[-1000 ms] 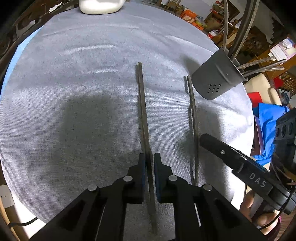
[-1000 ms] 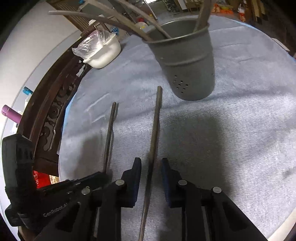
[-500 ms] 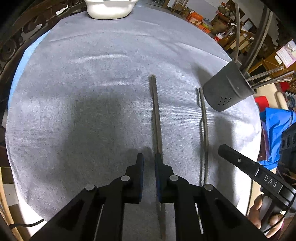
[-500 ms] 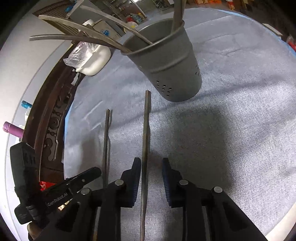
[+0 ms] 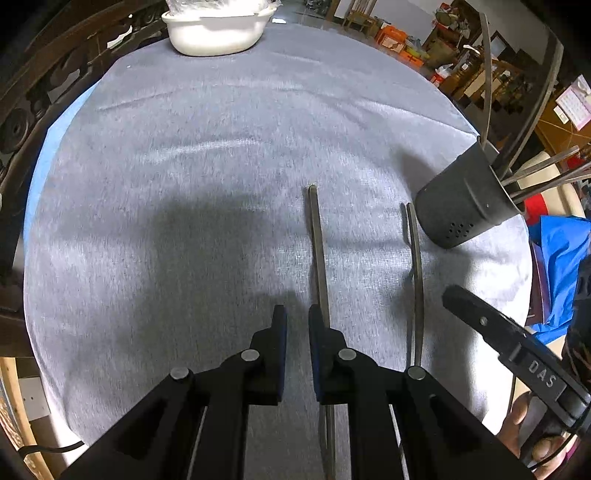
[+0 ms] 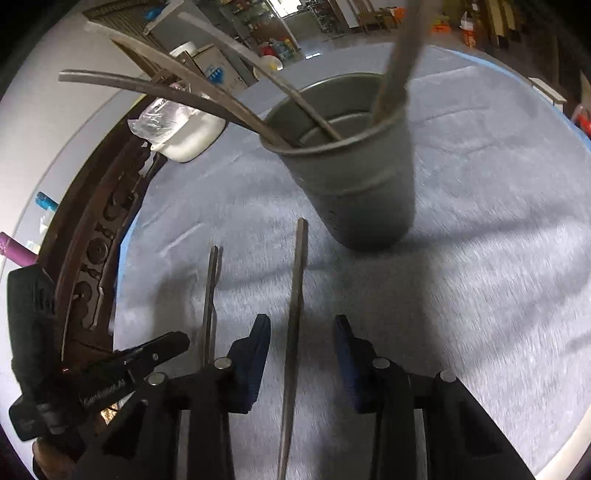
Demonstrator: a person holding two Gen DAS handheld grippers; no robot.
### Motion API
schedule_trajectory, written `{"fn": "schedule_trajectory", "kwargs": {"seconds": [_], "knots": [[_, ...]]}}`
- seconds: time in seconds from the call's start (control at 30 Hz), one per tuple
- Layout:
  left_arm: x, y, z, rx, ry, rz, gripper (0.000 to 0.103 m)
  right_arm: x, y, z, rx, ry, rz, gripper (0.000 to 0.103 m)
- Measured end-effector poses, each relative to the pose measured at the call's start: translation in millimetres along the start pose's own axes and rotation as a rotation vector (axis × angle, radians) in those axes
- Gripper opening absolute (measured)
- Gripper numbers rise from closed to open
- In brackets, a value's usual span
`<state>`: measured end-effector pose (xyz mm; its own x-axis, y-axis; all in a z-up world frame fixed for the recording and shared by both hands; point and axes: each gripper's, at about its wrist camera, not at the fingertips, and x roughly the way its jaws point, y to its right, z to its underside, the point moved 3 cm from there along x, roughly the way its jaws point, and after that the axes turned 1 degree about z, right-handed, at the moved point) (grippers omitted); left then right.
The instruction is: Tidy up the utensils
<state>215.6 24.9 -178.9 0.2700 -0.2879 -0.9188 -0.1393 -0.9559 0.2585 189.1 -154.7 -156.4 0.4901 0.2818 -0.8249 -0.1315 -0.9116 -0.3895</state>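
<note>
The right gripper point(image 5: 491, 328), seen from the left wrist camera, bore the white letters "DAS" on its black finger. The left gripper point(image 6: 162, 347), seen from the right wrist camera, carried pale lettering that looked like "GenRobot.AI", though blur made it hard to read.

Two long, flat metal utensils lay side by side on the grey woven tablecloth point(image 5: 184, 184). In the left wrist view the first utensil point(image 5: 317, 251) ran just beside the right-hand finger of the left gripper point(image 5: 295, 325), whose jaws stood almost together with nothing between them. The second utensil point(image 6: 295, 295) lay between the right gripper's point(image 6: 301, 328) blue-padded fingers, whose jaws had just been opening and stood clear of it on both sides.

One dark grey, tapered metal holder point(image 6: 354, 177) with small round holes near its base stood just beyond that utensil's tip and held about four thin metal handles. One white oval dish point(image 5: 218, 31), covered in clear plastic, sat at the cloth's far edge.
</note>
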Motion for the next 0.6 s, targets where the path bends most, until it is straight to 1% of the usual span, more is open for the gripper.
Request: {"fn": "schedule_trajectory", "kwargs": {"seconds": [0.13, 0.2, 0.37, 0.53, 0.57, 0.6], "knots": [[1.2, -2.8, -0.9, 0.003, -0.005, -0.003, 0.011, 14.8, -7.1, -8.2, 0.004, -0.021, 0.018, 0.035], [3.1, -3.3, -2.1, 0.002, -0.009, -0.003, 0.011, 19.6, -9.7, -9.6, 0.001, -0.025, 0.044, 0.032], [1.8, -3.7, -2.7, 0.014, -0.010, -0.017, 0.011, 30.1, -7.0, -8.5, 0.030, -0.046, 0.067, 0.017], [4.3, 4.2, -5.7, 0.030, -0.016, -0.019, 0.013, 30.2, -3.4, -3.7, 0.025, -0.050, 0.065, 0.016], [4.7, 5.5, -6.4, 0.033, -0.015, -0.023, 0.014, 29.6, -2.0, -3.2, 0.026, -0.050, 0.064, 0.016], [4.9, 7.2, -7.0, 0.038, -0.013, -0.030, 0.020, 28.9, -0.6, -2.9, 0.028, -0.053, 0.060, 0.016]]}}
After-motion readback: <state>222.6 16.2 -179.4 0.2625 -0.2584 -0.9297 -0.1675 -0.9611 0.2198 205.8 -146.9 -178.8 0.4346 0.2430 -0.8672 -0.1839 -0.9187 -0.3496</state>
